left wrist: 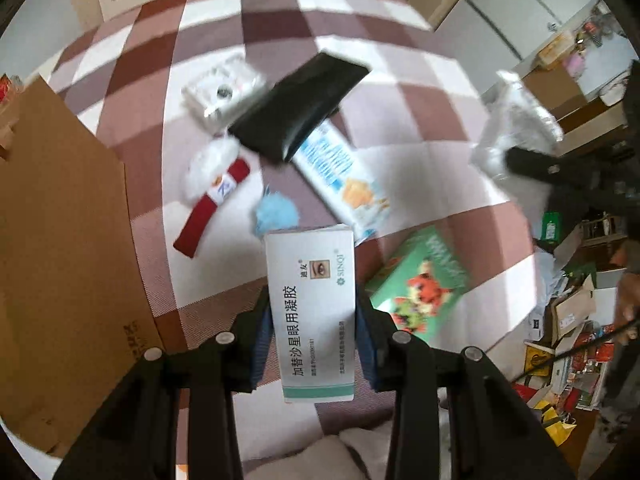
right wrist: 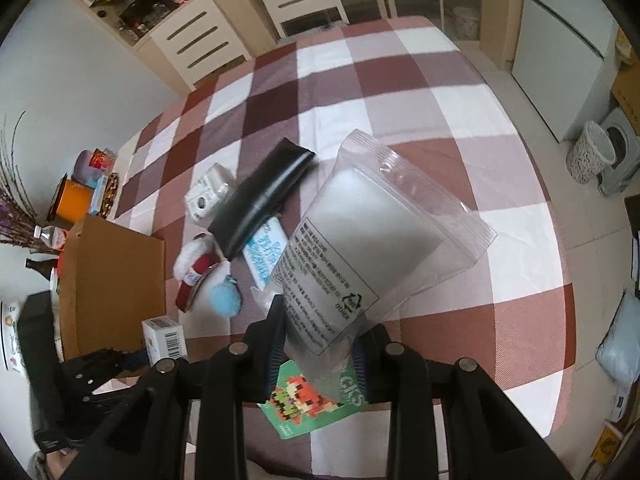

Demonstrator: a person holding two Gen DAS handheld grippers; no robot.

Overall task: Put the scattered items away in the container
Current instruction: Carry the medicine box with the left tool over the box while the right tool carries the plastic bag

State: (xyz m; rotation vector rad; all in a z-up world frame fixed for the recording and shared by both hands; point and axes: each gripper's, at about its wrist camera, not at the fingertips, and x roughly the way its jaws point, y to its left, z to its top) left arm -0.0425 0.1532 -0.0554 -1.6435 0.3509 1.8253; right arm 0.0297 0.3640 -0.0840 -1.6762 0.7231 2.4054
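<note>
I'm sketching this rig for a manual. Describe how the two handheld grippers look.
Both look alike. The left gripper and the right gripper each have matte black, angular linkage arms joined by round silver pins. The jaws carry ribbed blue pads. No cables, sleeves or markings show clearly on them.

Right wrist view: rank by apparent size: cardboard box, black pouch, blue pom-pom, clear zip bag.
1. clear zip bag, held in the right gripper, so nearness inflates it
2. cardboard box
3. black pouch
4. blue pom-pom
</note>
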